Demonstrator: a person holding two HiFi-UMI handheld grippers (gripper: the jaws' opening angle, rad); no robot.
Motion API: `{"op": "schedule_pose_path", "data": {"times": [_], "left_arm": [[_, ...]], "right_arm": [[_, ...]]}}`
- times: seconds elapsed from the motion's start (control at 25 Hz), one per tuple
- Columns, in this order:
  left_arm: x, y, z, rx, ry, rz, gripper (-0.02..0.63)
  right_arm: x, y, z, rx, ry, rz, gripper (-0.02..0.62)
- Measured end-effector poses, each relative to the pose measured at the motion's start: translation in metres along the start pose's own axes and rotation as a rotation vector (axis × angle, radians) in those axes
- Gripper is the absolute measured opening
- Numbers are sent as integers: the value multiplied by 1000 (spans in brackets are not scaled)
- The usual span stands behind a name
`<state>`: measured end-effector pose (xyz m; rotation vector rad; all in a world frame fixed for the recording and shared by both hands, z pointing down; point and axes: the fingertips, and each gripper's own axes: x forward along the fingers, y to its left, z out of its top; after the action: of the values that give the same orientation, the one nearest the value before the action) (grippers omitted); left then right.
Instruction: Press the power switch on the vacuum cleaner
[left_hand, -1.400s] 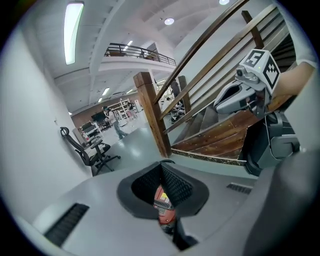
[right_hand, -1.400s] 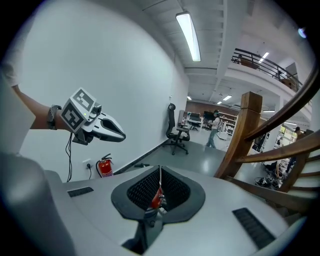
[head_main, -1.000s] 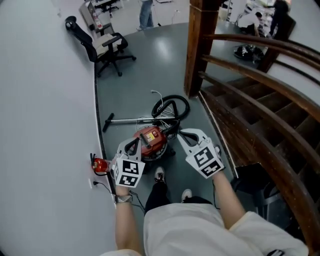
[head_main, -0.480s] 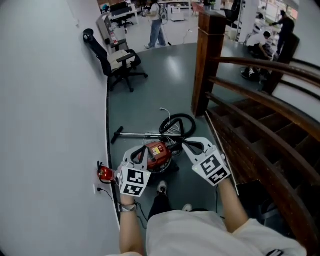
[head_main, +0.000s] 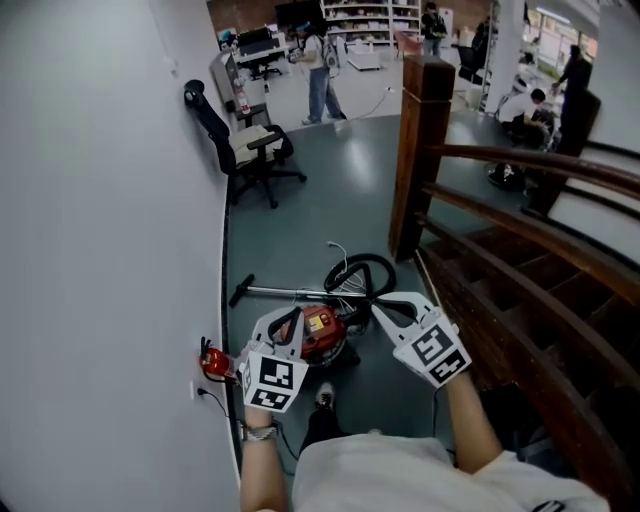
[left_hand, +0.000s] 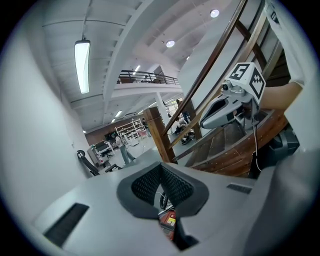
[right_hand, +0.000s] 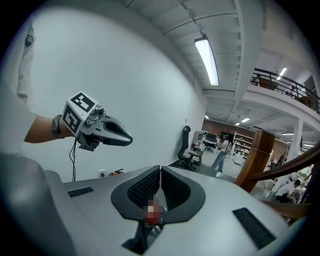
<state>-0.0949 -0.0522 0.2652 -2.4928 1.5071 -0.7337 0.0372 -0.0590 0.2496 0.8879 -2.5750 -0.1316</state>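
The red vacuum cleaner (head_main: 318, 333) lies on the grey floor by the wall, its black hose (head_main: 360, 274) looped behind it and its wand (head_main: 285, 293) stretched to the left. Both grippers hang high above it, well apart from it. My left gripper (head_main: 288, 318) is shut with nothing in it; in the left gripper view a strip of the red vacuum (left_hand: 169, 221) shows below the closed pads (left_hand: 172, 186). My right gripper (head_main: 380, 305) is shut and empty too, its pads (right_hand: 174, 189) meeting in a line. No switch is discernible.
A white wall (head_main: 100, 250) runs along the left with a small red extinguisher (head_main: 212, 363) at its foot. A wooden post (head_main: 420, 150) and stair railing (head_main: 530, 250) close off the right. A black office chair (head_main: 248, 145) and a standing person (head_main: 322, 75) are farther back.
Both grippers have risen away from the vacuum, still shut. The head view has tilted up, so more of the room shows and the vacuum looks smaller.
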Motion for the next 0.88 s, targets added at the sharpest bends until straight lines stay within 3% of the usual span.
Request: {"op": "schedule_pose_path", "data": {"times": [0.36,0.64,0.88], "left_arm": [[-29,-11,38,33,-53,7,1],[-50,-14,56,-26,-91,35,2],[-56,-22,57,-27,-98,35,1]], "right_arm": [[-28,7,32,-101,-74,23,31],[-36,13,30,-111,-75,35,31],[-40,16,35,-121,-87,35,31]]}}
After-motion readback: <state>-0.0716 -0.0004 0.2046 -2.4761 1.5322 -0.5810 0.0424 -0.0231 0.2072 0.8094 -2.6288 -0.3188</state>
